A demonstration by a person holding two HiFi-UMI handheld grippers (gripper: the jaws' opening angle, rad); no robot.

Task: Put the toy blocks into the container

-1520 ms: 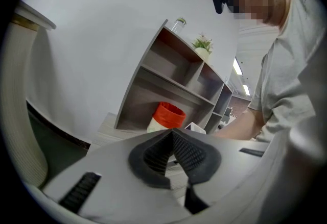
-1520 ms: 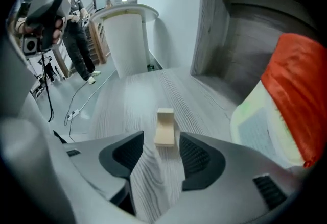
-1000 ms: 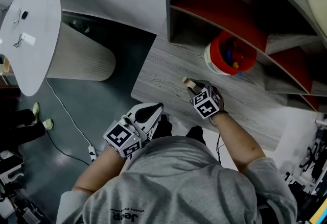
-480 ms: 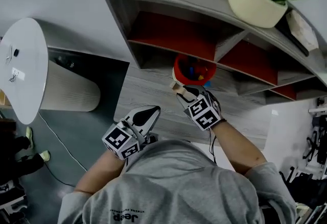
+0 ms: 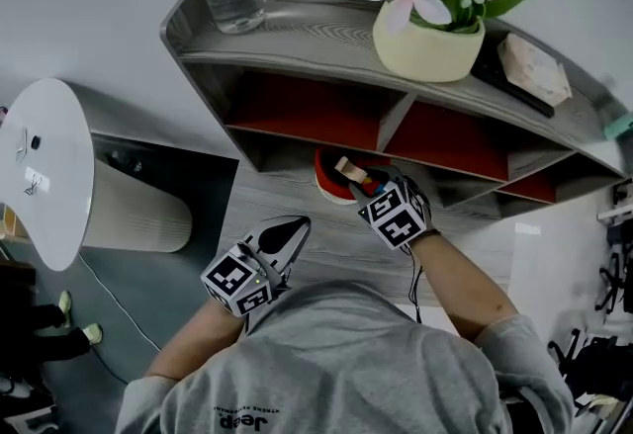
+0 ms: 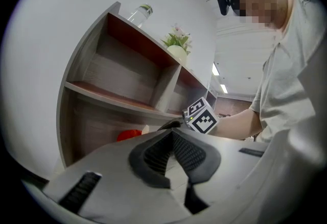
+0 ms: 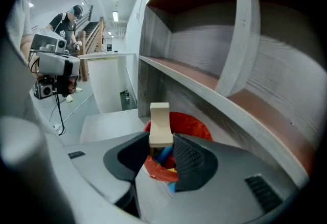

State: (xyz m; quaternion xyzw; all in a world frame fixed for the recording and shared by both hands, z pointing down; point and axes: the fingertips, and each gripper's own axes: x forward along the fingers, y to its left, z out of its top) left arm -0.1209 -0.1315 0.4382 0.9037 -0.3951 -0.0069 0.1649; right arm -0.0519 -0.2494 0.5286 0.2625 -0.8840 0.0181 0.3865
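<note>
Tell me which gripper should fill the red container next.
Right: the right gripper grips a beige block at the red container; the left gripper is shut, empty, farther back.

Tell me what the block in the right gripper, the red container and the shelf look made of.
The block: pale beige, matte; likely bare wood, possibly plastic. The container: even red, smooth, slight sheen; probably plastic. The shelf: grey surface with streaky grain; wood or wood-look laminate.

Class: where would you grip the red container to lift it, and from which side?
Probably the red container's near rim, one jaw inside and one outside its wall, coming down from over the open desk: it stands upright and open-topped, and the shelf unit crowds its far side.
</note>
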